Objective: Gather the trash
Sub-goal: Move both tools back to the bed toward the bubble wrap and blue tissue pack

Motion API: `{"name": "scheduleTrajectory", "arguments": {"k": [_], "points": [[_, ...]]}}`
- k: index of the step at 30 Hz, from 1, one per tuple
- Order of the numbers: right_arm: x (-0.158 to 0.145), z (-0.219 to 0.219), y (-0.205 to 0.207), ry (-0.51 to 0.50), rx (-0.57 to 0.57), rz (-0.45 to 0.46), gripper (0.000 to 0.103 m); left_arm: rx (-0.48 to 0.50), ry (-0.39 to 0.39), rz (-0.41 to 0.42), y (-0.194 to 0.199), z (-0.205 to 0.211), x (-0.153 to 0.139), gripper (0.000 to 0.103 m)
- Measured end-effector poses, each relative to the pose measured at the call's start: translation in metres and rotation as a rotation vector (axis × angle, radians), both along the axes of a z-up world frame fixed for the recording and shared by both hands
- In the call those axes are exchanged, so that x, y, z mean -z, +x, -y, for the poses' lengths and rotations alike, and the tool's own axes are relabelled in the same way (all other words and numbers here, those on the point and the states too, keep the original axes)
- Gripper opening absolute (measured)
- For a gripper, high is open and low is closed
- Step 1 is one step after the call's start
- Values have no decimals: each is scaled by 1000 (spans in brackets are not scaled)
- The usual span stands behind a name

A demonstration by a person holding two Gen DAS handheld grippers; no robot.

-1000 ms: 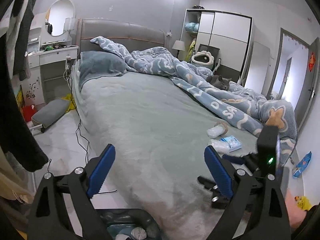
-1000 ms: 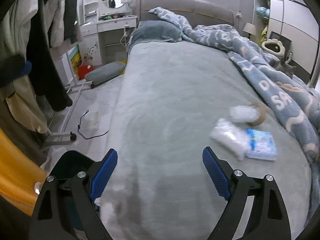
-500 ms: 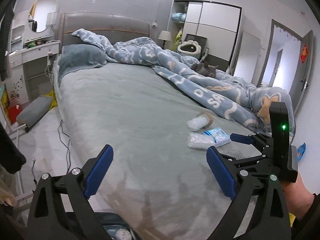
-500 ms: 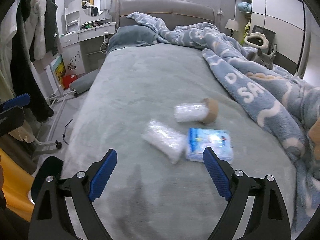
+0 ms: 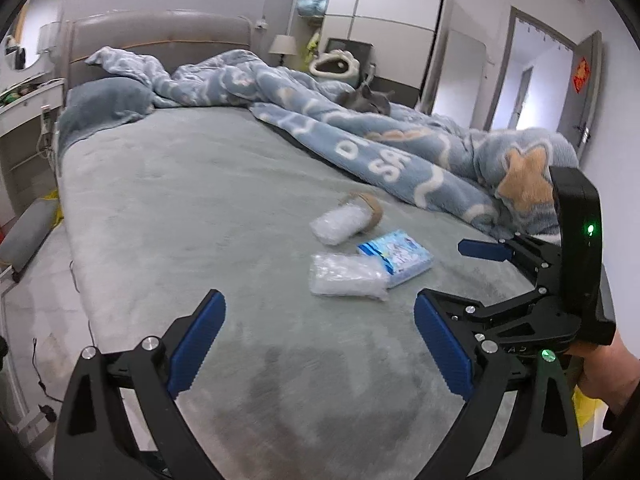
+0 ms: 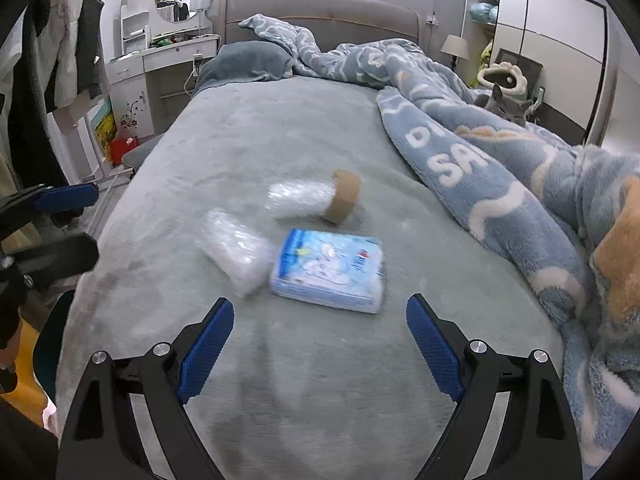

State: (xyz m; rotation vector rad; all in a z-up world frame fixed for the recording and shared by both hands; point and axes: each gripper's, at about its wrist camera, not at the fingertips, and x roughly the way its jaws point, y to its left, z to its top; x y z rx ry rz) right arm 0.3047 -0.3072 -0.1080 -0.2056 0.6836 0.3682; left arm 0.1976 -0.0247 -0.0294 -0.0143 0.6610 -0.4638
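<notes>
Three pieces of trash lie on the grey bed [image 6: 280, 128]: a blue tissue pack [image 6: 330, 270] [image 5: 396, 256], a clear plastic bag [image 6: 234, 250] [image 5: 346, 276], and a cardboard roll with crumpled plastic [image 6: 316, 198] [image 5: 346, 222]. My right gripper [image 6: 320, 344] is open and empty, just short of the tissue pack. My left gripper [image 5: 318, 340] is open and empty, short of the clear bag. The right gripper shows at the right of the left wrist view [image 5: 460, 276].
A blue blanket [image 6: 500, 176] is bunched along the bed's right side, with a grey cat [image 6: 504, 106] on it. A pillow [image 6: 244, 62] lies at the headboard. A dresser [image 6: 160, 68] and hanging clothes [image 6: 52, 64] stand left of the bed.
Both grippers have moved forward over the bed toward the trash. The items now sit much closer to the open jaws. The bin under the left gripper has left view.
</notes>
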Motion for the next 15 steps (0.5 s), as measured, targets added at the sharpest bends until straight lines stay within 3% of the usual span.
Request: {"name": "scheduleTrajectory", "arguments": {"k": [15], "points": [[10,33,24,87,8,-44,89,29,-2,-66,49,30,35,97]]}}
